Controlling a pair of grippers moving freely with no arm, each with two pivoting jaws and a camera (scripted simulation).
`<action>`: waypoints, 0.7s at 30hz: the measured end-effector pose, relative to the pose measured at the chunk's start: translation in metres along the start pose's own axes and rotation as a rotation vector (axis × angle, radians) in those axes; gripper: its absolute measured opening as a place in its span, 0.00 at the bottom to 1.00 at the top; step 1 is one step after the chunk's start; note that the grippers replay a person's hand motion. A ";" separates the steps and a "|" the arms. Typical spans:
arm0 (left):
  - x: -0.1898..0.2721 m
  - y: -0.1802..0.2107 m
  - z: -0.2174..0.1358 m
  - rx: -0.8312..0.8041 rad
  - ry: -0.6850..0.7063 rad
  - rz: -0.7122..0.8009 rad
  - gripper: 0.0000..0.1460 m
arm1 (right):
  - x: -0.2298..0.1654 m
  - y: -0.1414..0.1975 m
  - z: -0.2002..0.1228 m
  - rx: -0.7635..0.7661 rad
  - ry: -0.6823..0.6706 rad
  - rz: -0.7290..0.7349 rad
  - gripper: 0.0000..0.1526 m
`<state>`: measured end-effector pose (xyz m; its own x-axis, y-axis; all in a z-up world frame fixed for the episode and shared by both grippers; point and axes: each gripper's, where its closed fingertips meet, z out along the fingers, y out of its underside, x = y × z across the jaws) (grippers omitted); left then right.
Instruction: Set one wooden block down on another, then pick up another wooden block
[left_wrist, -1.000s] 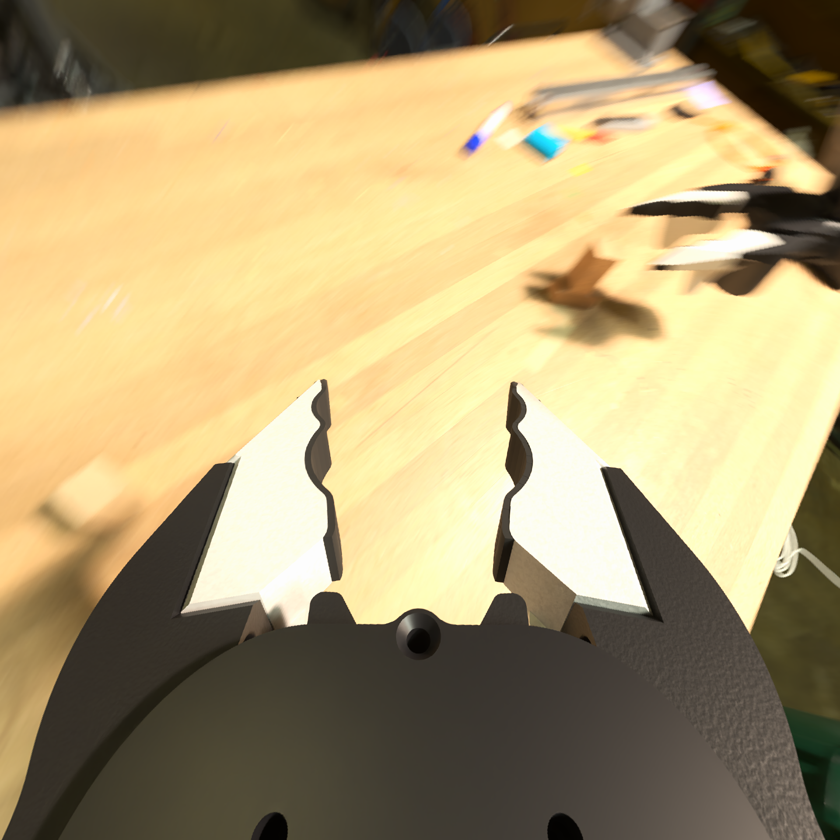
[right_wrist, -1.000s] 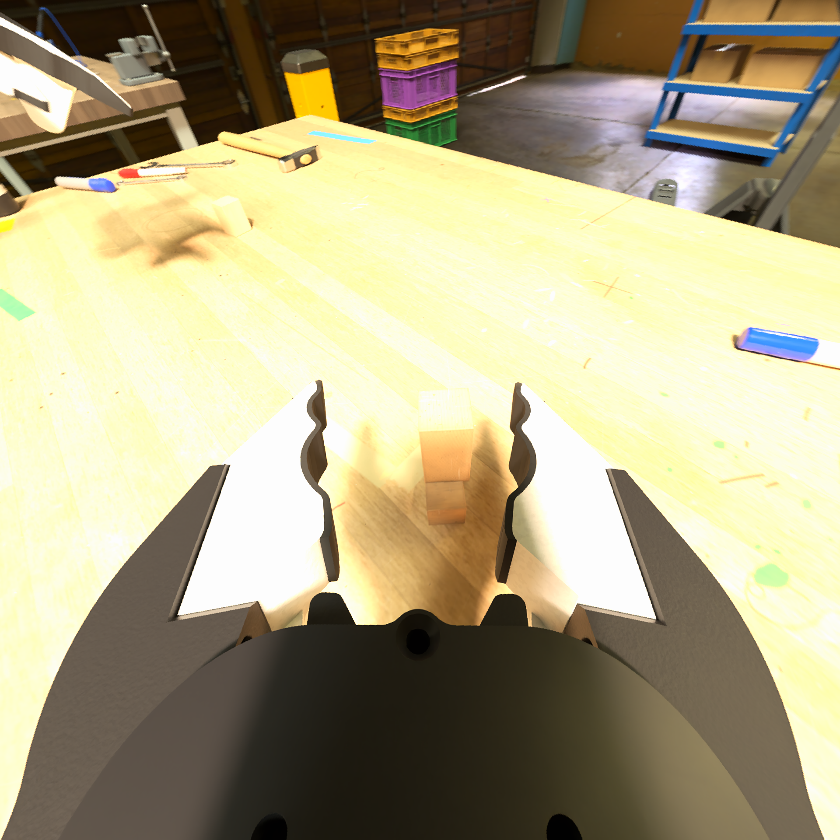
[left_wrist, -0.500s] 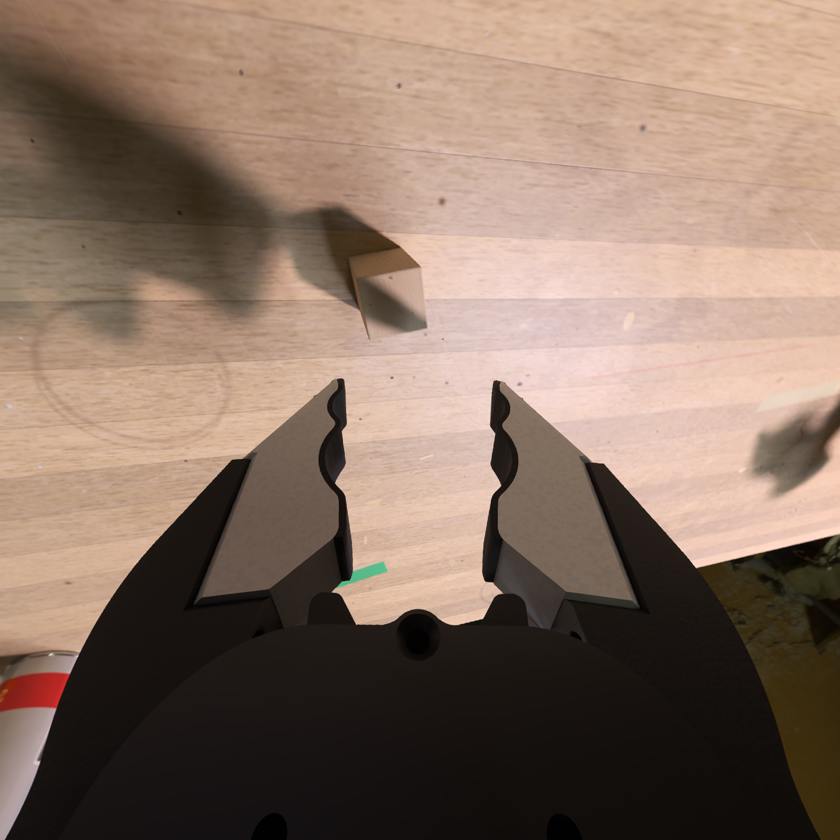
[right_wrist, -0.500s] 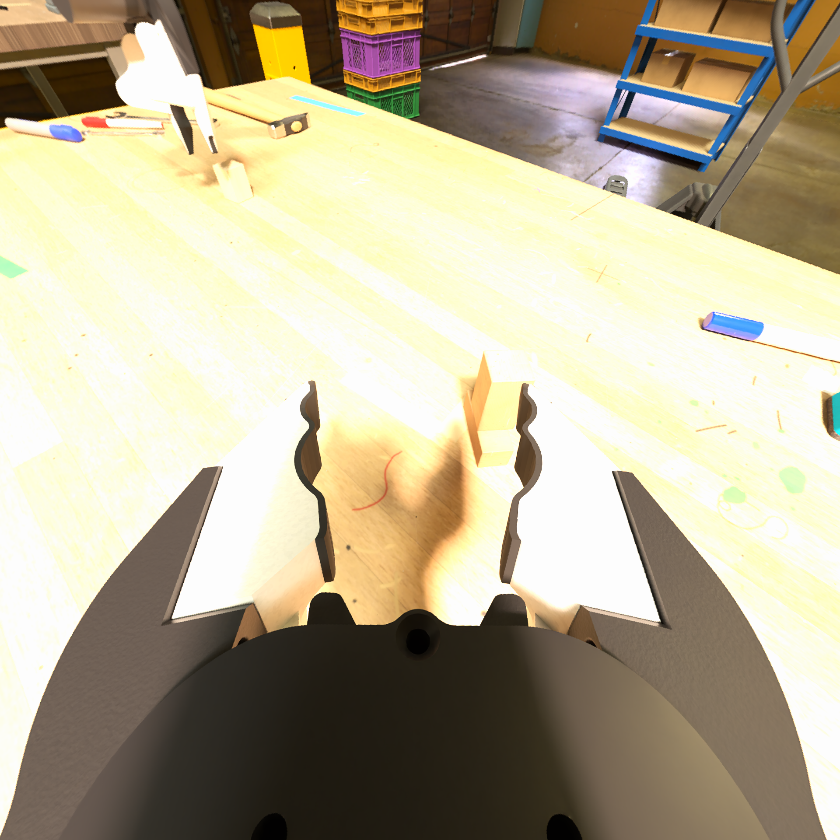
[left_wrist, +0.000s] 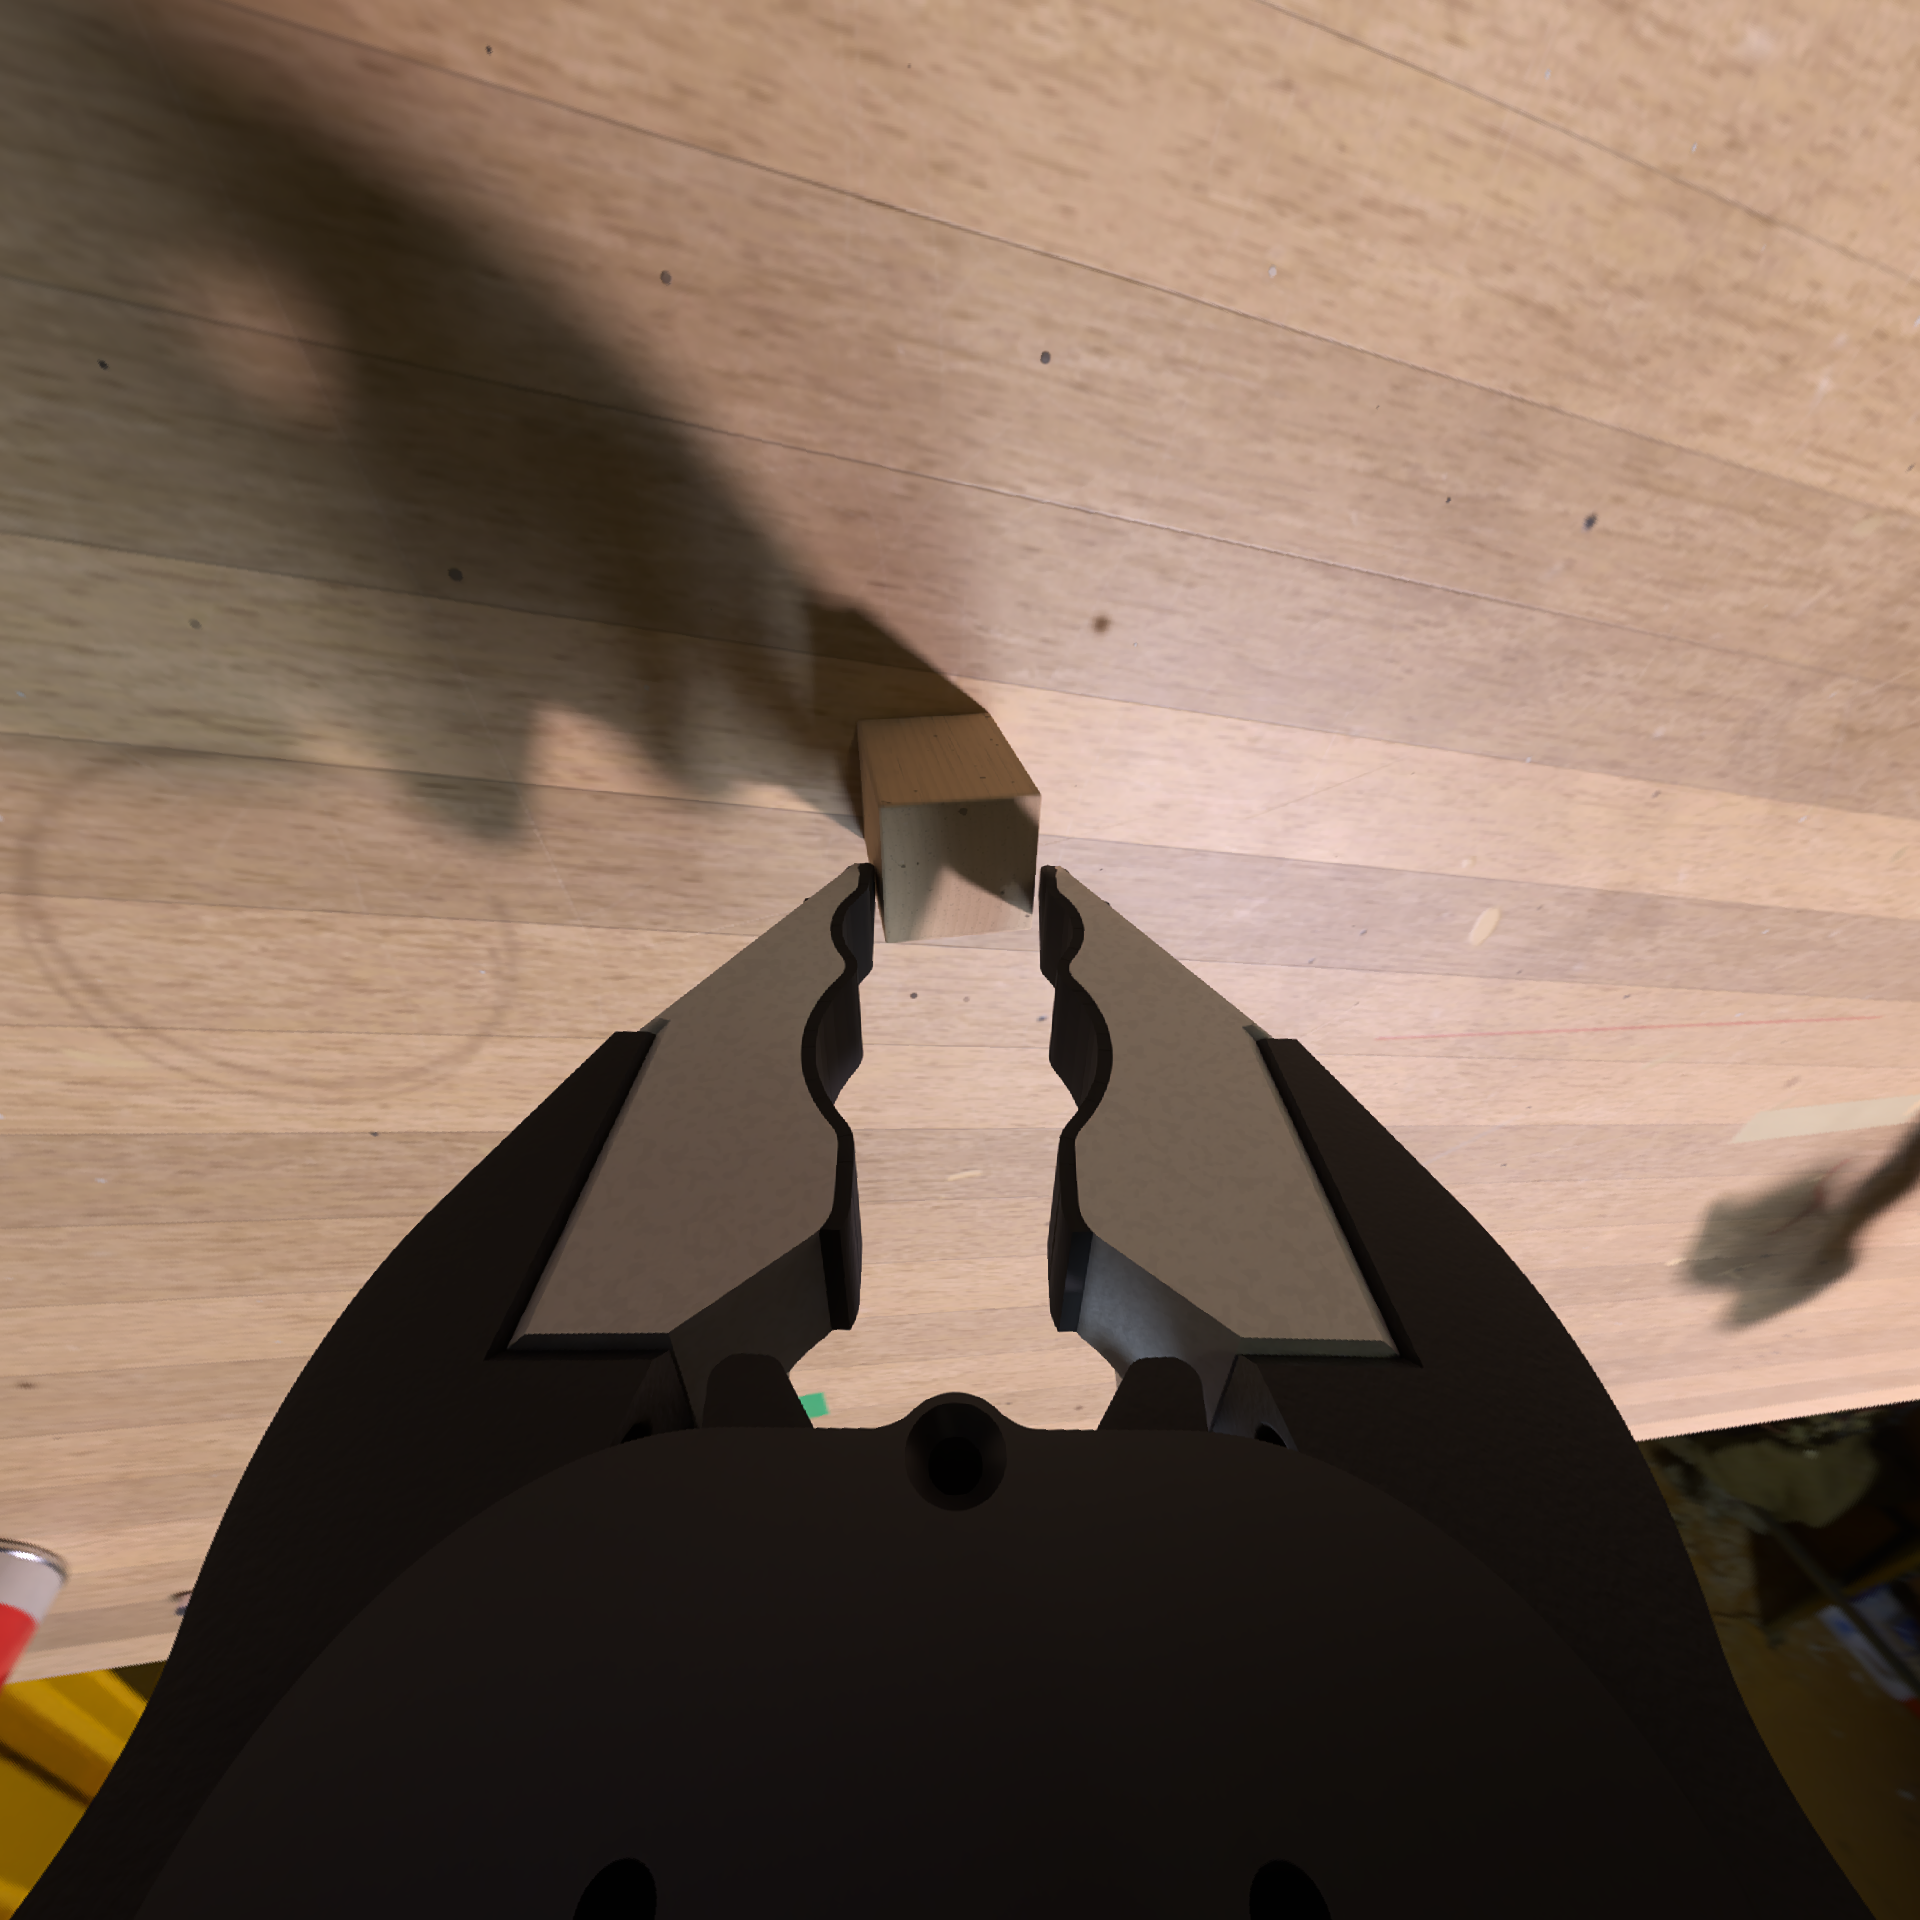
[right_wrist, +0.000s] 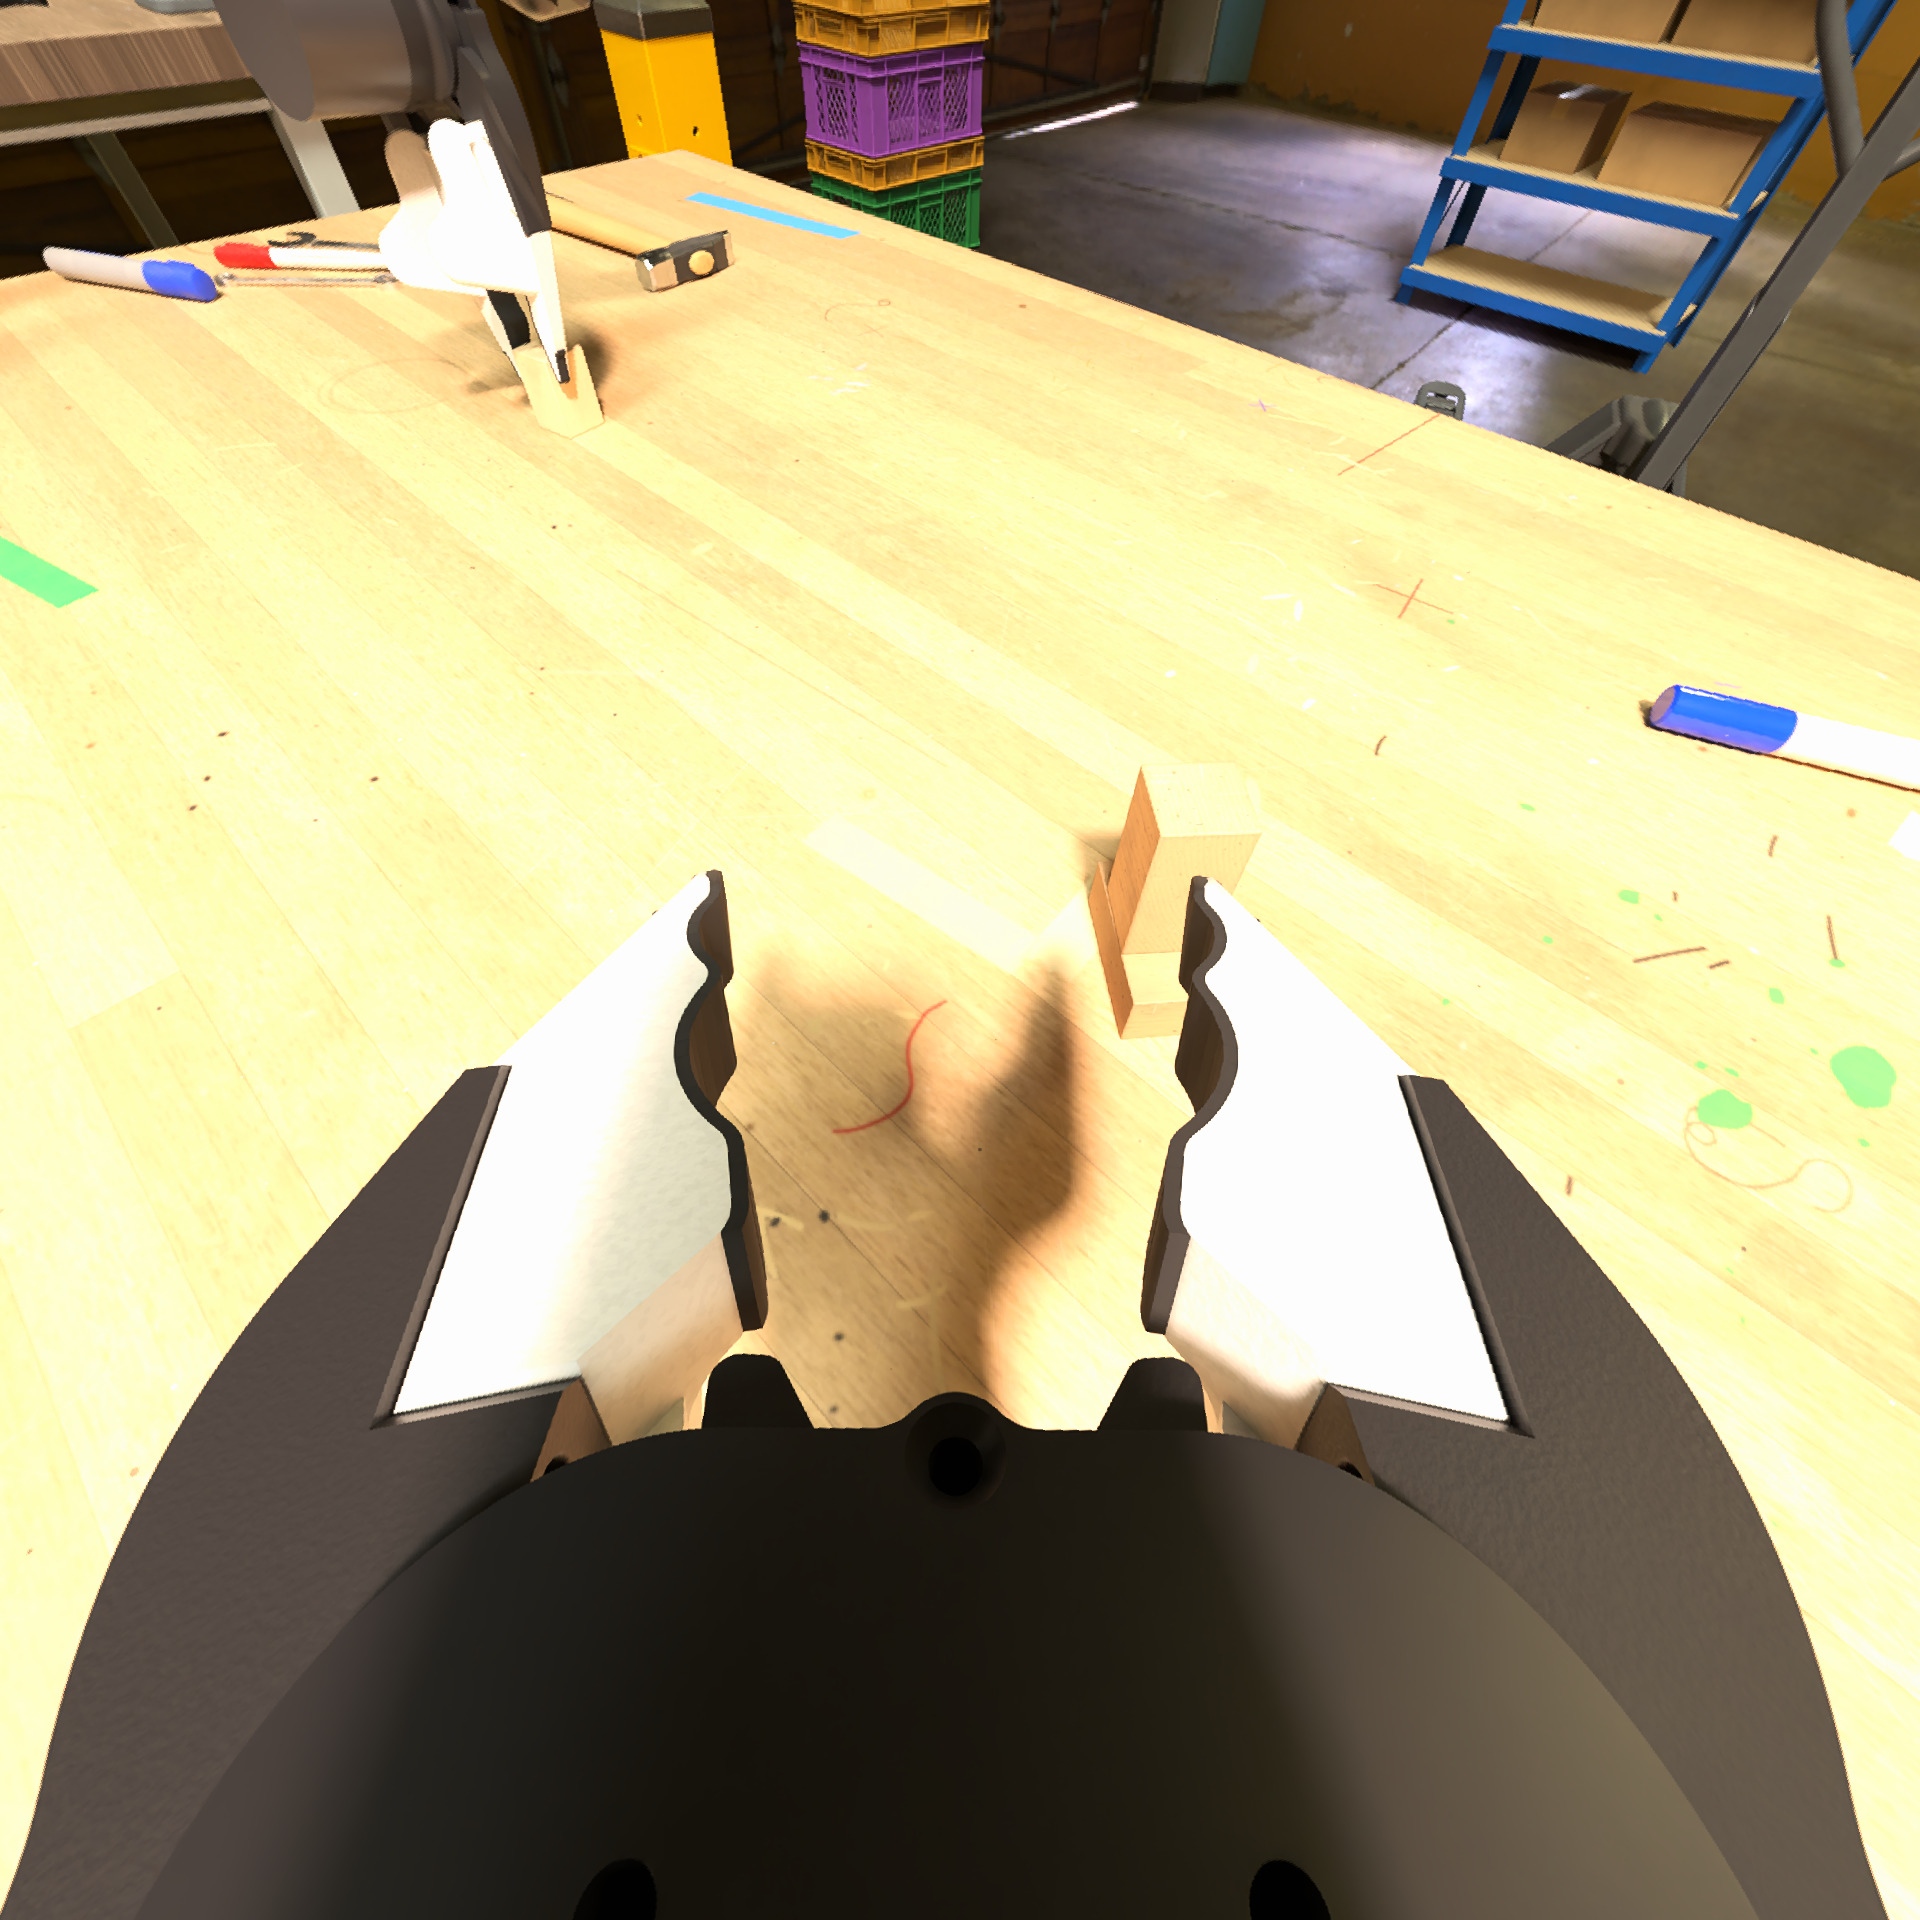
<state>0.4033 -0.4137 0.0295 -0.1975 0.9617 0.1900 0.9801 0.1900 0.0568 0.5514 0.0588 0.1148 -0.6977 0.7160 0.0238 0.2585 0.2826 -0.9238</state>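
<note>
Two small pale wooden blocks stand stacked on the light wooden tabletop (right_wrist: 935, 644), the upper stacked block (right_wrist: 1195, 862) sitting on the lower stacked block (right_wrist: 1143, 1003), which shows only as a thin slice beneath it. Only the right wrist view shows this stack. It stands just beyond the tip of one finger of the right gripper (right_wrist: 956, 883), outside the gap between the fingers, and that gripper is spread wide and holds nothing.

The left wrist view gives what the other cannot resolve: the left gripper (left_wrist: 954, 878) points steeply down at a third pale wooden block (left_wrist: 951, 831), its fingertips at either side of the block's near face. The jaws are narrowed to about the block's width, but whether they press it cannot be told.

From the right wrist view, that left gripper (right_wrist: 540, 358) appears far beyond the stack, tips down at the third block (right_wrist: 566, 400). Past it lie a blue-capped marker (right_wrist: 135, 275), a red-capped marker (right_wrist: 270, 255) and a wooden-handled hammer (right_wrist: 655, 249). To the side of the stack lies another blue-capped white marker (right_wrist: 1766, 727).

Off the tabletop, stacked plastic crates (right_wrist: 894, 104) in orange, purple and green stand behind the hammer, their contents hidden, and a blue metal shelf rack (right_wrist: 1538, 281) carries brown cardboard boxes (right_wrist: 1621, 135).
</note>
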 end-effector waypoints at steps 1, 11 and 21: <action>-0.001 0.000 0.000 0.003 -0.010 0.020 0.21 | -0.001 0.000 0.000 -0.002 0.000 -0.002 0.57; 0.018 0.001 -0.057 0.244 0.022 0.391 0.21 | -0.019 -0.020 -0.007 0.005 0.023 -0.070 0.56; 0.100 0.076 -0.132 0.573 0.323 0.821 0.21 | -0.085 -0.091 0.011 0.196 -0.194 -0.053 0.54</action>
<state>0.4557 -0.3289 0.1819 0.6185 0.7551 0.2175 0.6609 -0.3500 -0.6639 0.5798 -0.0346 0.1925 -0.8267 0.5623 0.0181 0.0969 0.1740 -0.9800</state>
